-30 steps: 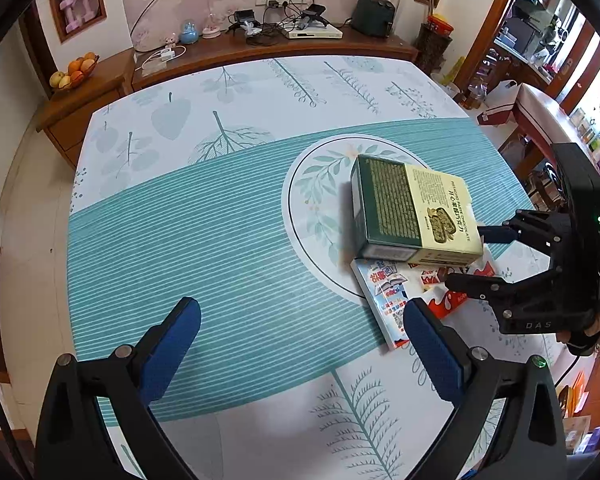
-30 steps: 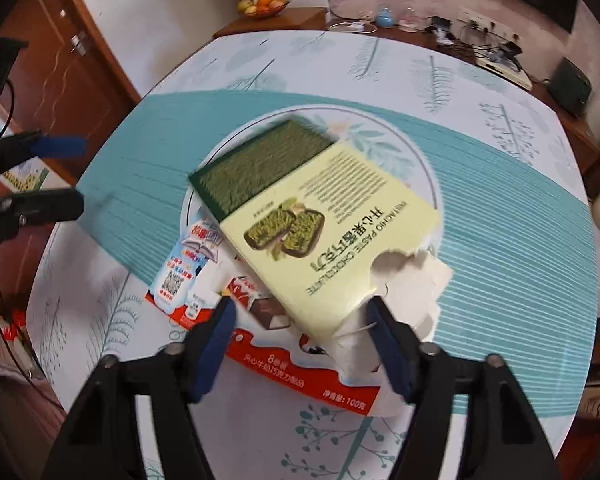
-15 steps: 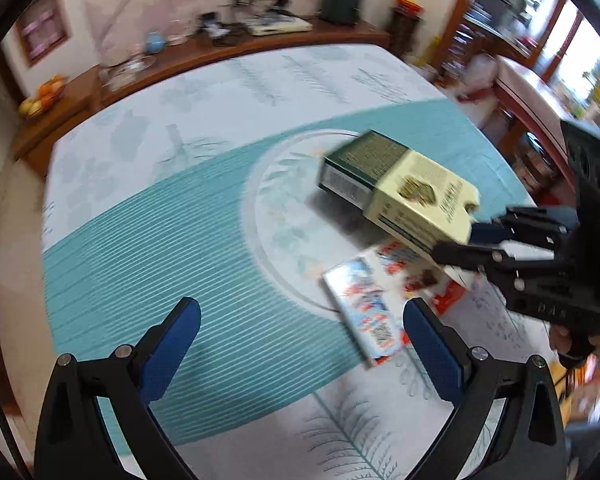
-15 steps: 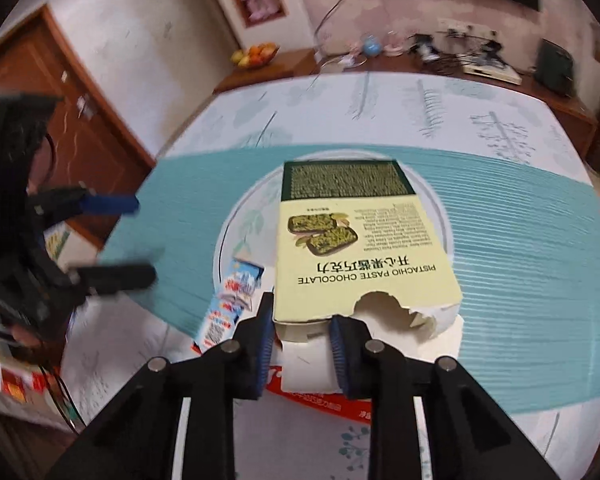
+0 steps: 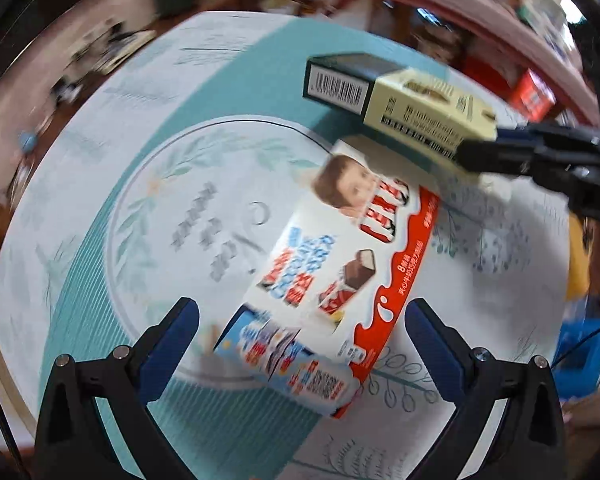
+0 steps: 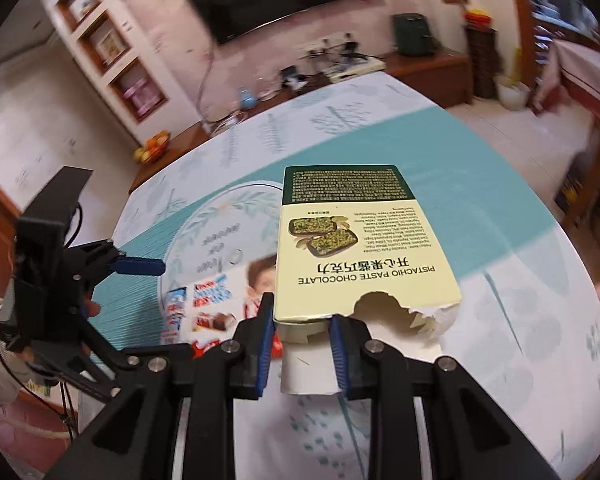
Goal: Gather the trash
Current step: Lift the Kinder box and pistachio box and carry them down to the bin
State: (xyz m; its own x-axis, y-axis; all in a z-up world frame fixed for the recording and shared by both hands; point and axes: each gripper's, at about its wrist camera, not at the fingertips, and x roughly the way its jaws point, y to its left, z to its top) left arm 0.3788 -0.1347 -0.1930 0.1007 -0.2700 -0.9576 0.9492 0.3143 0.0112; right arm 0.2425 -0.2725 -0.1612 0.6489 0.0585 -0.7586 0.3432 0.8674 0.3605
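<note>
Above the bench (image 6: 480, 184), the right tongs (image 6: 300, 344) are clenched on the torn end of the green and cream chocolate box (image 6: 356, 240), which hangs clear of the cloth with its far end pointing away from the camera. Its flap is ripped and a white inner sleeve pokes out between the pads, so the grip is on thin card near one edge, and the box could pivot or slip if swung fast. Carrying it level and without jerks looks the safest way to get it to wherever the trash goes; no bin shows in either view.

Below it the red and white snack carton (image 5: 340, 276) lies flat on the bench, partly over the round leaf print of the cloth. The left tongs (image 5: 300, 344) hover just over its near end, released, with the blue pads wide on either side of it. To take it well, I judge the pads should come down astride the carton's narrow width, low enough to catch its side walls and not skate over the top face, then close squarely. A flat, light carton is likely to crush or slide, so a firm but gentle squeeze near the end seems best, keeping clear of the right tongs beyond.
</note>
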